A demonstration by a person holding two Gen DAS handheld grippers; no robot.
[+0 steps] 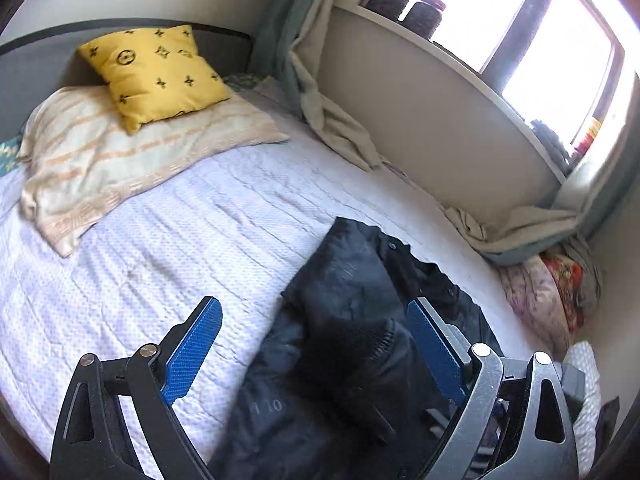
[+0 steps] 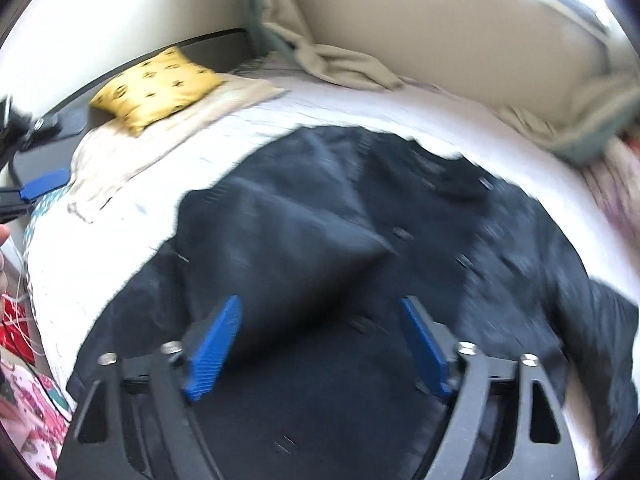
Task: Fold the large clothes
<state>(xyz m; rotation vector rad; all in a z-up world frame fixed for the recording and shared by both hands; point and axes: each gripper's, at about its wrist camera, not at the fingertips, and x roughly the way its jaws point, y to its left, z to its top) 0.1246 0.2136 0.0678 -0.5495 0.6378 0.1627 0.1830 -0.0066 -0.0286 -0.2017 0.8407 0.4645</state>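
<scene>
A large black jacket (image 2: pixel 360 260) lies spread on the white bedspread (image 1: pixel 160 248), with one sleeve folded across its front. It also shows in the left wrist view (image 1: pixel 352 320), rumpled. My left gripper (image 1: pixel 316 312) is open, hovering over the jacket's left edge, with nothing between its blue pads. My right gripper (image 2: pixel 320 312) is open above the middle of the jacket, holding nothing. The right wrist view is motion-blurred. A blue pad of the left gripper (image 2: pixel 44 188) shows at the far left of the right wrist view.
A yellow patterned cushion (image 1: pixel 156 72) rests on a striped pillow (image 1: pixel 120 160) at the head of the bed. Beige curtain fabric (image 1: pixel 336 120) hangs along the wall under the window sill (image 1: pixel 440 52). Bundled bedding (image 1: pixel 552 292) lies at the right.
</scene>
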